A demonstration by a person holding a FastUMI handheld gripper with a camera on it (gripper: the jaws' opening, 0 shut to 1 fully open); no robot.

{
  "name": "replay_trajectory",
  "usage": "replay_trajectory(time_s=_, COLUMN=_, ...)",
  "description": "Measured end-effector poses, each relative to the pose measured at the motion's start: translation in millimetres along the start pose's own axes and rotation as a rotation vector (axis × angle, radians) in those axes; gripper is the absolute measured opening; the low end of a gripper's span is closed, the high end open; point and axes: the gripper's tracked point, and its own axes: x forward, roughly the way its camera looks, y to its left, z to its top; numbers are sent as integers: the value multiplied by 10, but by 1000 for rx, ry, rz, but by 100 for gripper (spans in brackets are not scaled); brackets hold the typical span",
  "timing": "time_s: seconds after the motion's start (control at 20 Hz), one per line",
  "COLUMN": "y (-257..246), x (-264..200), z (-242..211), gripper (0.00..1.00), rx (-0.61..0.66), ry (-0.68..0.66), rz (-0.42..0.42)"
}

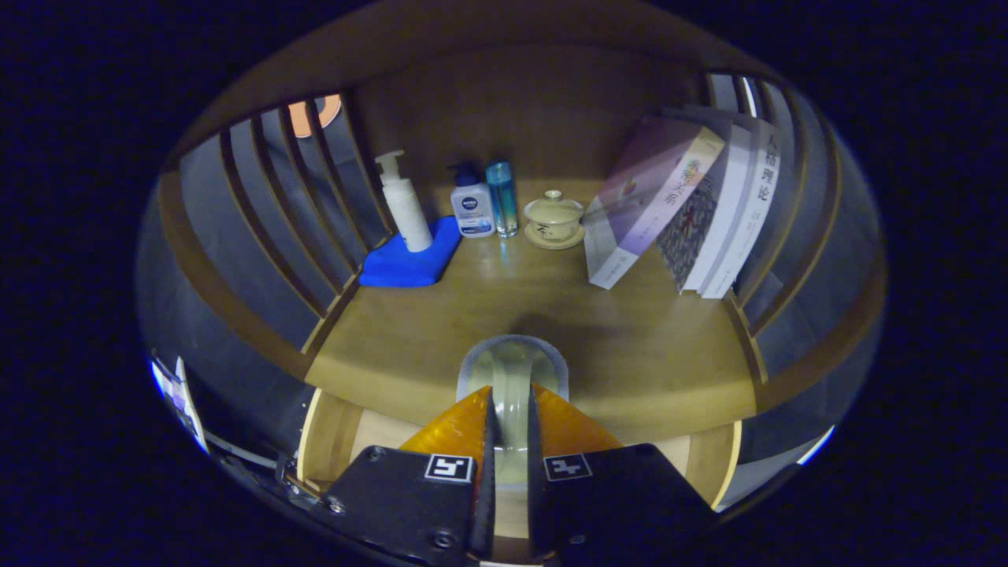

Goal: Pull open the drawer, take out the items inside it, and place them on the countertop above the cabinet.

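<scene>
Gripper (510, 405) fingers seemingly clamp a pale object (510, 370), books (685, 209) beyond.

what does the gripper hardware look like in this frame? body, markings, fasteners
The gripper has two wedge-shaped fingers tapering forward, each mounted on a dark, matte angular block. Each block carries a small square black-and-white fiducial marker near its inner front corner. Round screw heads show on the left block. No cables visible on the gripper itself.
</scene>
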Motion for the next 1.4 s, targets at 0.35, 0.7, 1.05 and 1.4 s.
replay_trajectory(time_s=0.35, y=-43, x=443, z=173, gripper=20, rx=7, ry=43, rz=-58)
replay_trajectory(time_s=0.7, y=-78, x=587, z=254, gripper=21, rx=39, ry=12, rz=-76)
replay_trajectory(time_s=1.05, y=-30, x=194, z=522, gripper=59, rx=7, ry=-172, rz=-54)
replay_trajectory(time_s=1.4, y=329, x=-586, z=192, gripper=75, rx=-59, ry=-284, rz=72)
